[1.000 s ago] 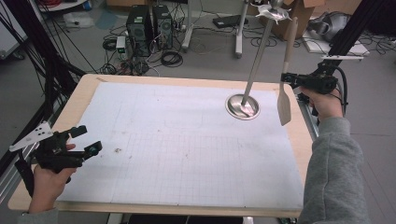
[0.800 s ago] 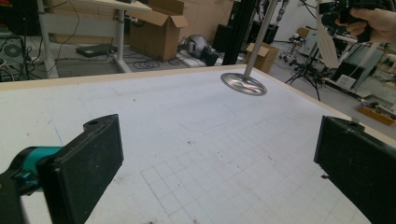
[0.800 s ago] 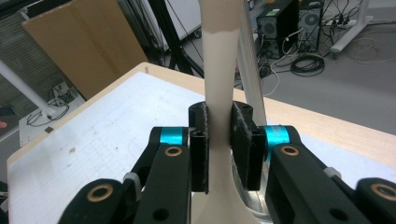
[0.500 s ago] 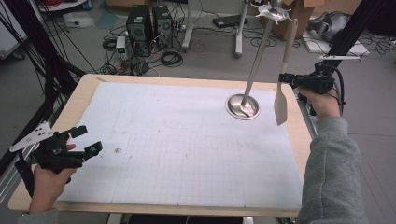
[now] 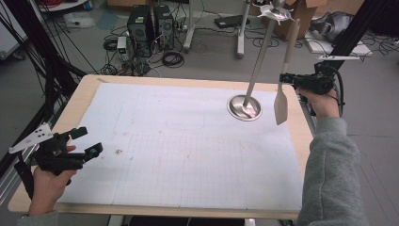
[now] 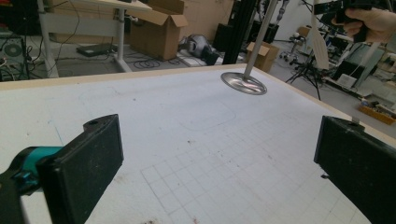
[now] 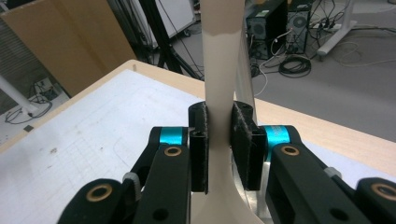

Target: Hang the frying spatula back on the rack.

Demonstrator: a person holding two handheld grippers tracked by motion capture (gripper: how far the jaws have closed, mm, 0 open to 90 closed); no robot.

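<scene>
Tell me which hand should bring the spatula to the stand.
Right. The right gripper is already clamped on the spatula, close beside the stand; the left gripper sits open at the table's far corner.

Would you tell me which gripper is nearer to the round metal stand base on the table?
Right. The right gripper, shut on the spatula, is just beside the stand base; the left gripper sits open at the table's opposite near corner.

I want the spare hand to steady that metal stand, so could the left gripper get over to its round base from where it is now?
Probably yes. The left gripper stands open and holds nothing, and only bare white mat lies between it and the round base. It is a long diagonal reach, and the spatula in the right gripper hangs just beyond.
</scene>
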